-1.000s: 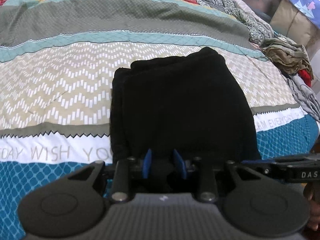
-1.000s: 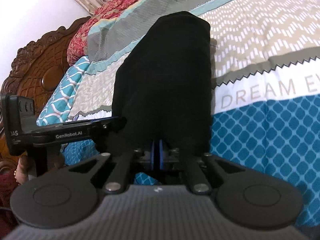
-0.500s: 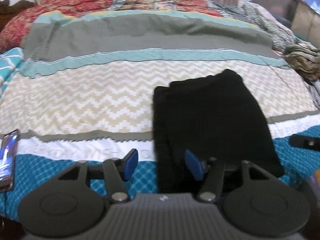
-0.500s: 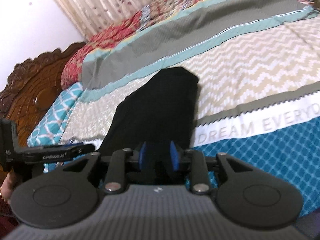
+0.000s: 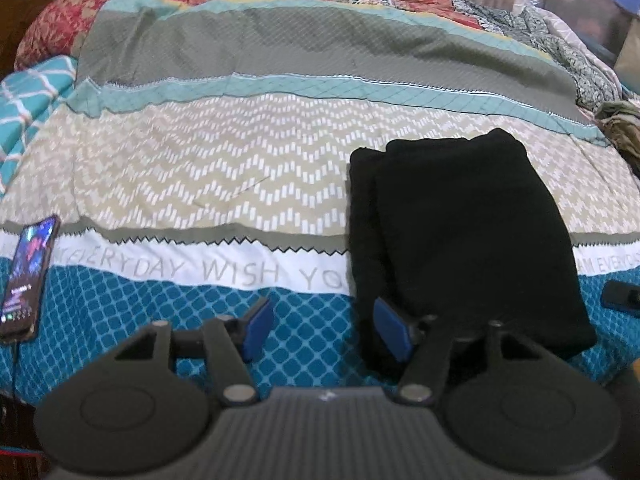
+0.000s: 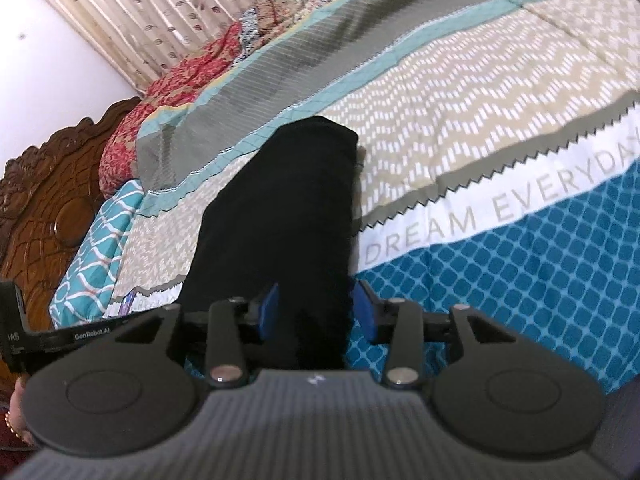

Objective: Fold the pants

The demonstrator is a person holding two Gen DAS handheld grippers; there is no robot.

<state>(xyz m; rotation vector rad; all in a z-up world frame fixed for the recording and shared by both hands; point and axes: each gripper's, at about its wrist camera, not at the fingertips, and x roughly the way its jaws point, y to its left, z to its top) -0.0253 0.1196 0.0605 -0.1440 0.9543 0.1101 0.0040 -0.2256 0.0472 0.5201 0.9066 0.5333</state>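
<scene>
Left wrist view, left gripper point(image 5: 322, 330) opening beside folded pants point(image 5: 460, 236) edge, right gripper point(image 6: 316, 312) opening, unclamped.

"EVERYDAY WISH YO", "DREAM EVERYDAY" on bedspread point(image 5: 224, 268); "GenRobot.AI" on left tongs point(image 6: 90, 336).

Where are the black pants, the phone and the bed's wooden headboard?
pants point(image 5: 460, 232), left wrist view, middle of the folded stack
phone point(image 5: 28, 276), left wrist view, its screen
headboard point(image 6: 44, 204), right wrist view, carved panel
</scene>
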